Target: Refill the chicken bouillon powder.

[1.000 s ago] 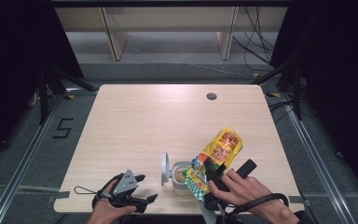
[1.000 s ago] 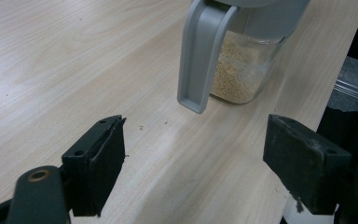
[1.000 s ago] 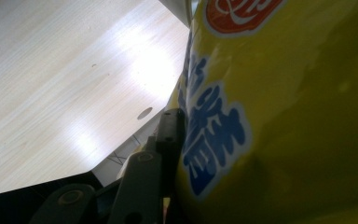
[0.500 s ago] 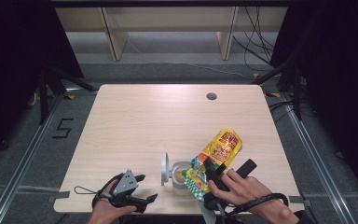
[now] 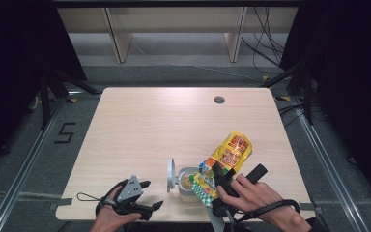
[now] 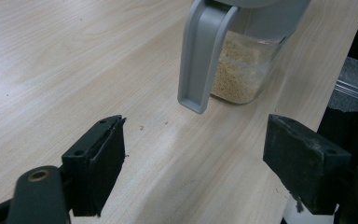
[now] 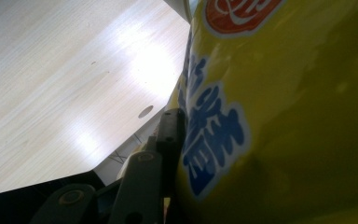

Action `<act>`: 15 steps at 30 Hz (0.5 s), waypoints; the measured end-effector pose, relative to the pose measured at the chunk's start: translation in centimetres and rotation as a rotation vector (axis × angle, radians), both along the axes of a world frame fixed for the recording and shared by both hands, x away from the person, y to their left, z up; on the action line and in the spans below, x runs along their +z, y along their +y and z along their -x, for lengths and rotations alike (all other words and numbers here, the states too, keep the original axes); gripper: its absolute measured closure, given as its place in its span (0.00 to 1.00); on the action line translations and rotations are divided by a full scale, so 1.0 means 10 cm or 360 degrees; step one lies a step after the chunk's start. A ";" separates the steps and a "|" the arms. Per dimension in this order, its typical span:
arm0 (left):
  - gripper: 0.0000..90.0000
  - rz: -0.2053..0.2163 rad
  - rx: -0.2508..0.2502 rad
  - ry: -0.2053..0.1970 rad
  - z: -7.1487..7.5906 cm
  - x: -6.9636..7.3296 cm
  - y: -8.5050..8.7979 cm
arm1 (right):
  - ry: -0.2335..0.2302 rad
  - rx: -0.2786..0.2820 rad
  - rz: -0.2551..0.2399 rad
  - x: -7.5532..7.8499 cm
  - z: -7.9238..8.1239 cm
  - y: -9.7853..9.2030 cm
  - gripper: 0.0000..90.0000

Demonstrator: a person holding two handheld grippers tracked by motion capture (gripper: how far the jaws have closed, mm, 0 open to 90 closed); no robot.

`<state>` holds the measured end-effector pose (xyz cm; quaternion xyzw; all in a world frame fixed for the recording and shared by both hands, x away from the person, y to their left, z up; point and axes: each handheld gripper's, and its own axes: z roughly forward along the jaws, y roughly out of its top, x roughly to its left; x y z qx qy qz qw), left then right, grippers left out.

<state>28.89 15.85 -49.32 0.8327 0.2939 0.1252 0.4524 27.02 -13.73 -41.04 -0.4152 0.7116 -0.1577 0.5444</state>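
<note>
A yellow snack bag [image 5: 232, 150] lies tilted near the table's front edge, and my right gripper [image 5: 238, 172] is shut on it. Its lower end rests over the mouth of a clear jar [image 5: 187, 184]. The jar's grey lid [image 5: 171, 174] stands flipped open to the left. In the right gripper view one black finger [image 7: 170, 135] presses the bag [image 7: 284, 116]. My left gripper [image 5: 153, 195] rests at the front left, open, with nothing between its fingers. The left gripper view has the jar [image 6: 242, 65], holding beige grains, just beyond that gripper [image 6: 200, 172].
The light wooden table [image 5: 149, 125] has a round cable hole [image 5: 219, 100] at the back right. Behind the table stands a shelf unit [image 5: 174, 29]. Cables [image 5: 265, 43] trail on the floor at the right, and a "5" mark [image 5: 64, 133] is on the floor at the left.
</note>
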 end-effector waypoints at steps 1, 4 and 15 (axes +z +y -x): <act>0.22 -0.0003 0.0009 -0.0003 0.00 0.00 0.00 | 0.0036 -0.0001 -0.0049 -0.01 -0.01 -0.01 0.81; 0.22 -0.0006 0.0006 -0.0010 0.00 0.00 0.00 | 0.0017 0.0001 -0.0020 -0.01 -0.01 0.00 0.81; 0.22 -0.0008 0.0001 -0.0010 0.00 0.01 0.00 | 0.0008 0.0015 -0.0017 0.01 0.00 0.00 0.81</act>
